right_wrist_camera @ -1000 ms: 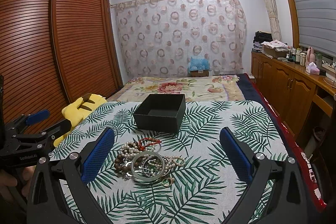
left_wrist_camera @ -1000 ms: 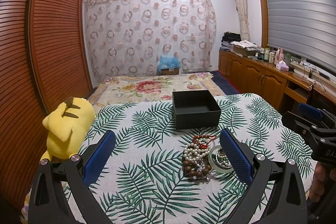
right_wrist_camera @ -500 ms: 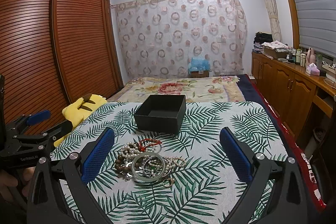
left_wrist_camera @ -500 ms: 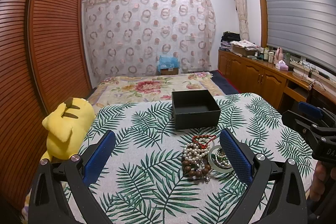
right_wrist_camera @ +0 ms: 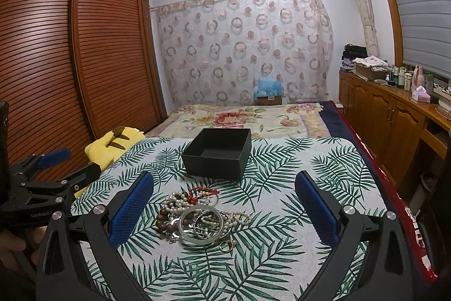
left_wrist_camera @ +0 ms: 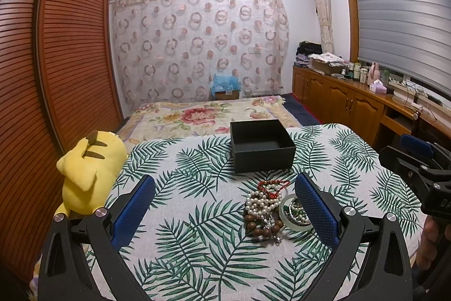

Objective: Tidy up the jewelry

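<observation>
A pile of jewelry [left_wrist_camera: 267, 209] lies on the leaf-print tablecloth [left_wrist_camera: 197, 230]: white pearls, brown wooden beads, a red bead string, a pale green bangle [left_wrist_camera: 293, 216]. It also shows in the right wrist view [right_wrist_camera: 200, 213], with a small gold ring [right_wrist_camera: 227, 244] at its near edge. An open, empty black box [left_wrist_camera: 262, 144] stands just behind the pile, also in the right wrist view [right_wrist_camera: 218, 157]. My left gripper [left_wrist_camera: 224, 205] is open and empty, above the table left of the pile. My right gripper [right_wrist_camera: 224, 205] is open and empty, with the pile between its fingers but farther ahead.
A yellow plush toy [left_wrist_camera: 90, 168] leans at the table's left edge. A bed [left_wrist_camera: 208, 114] with a floral cover lies behind the table. A wooden wardrobe [left_wrist_camera: 56, 75] stands on the left and wooden cabinets [left_wrist_camera: 352, 103] on the right.
Both grippers have stayed almost still; the views shift only very slightly. The jewelry and box have not moved.
</observation>
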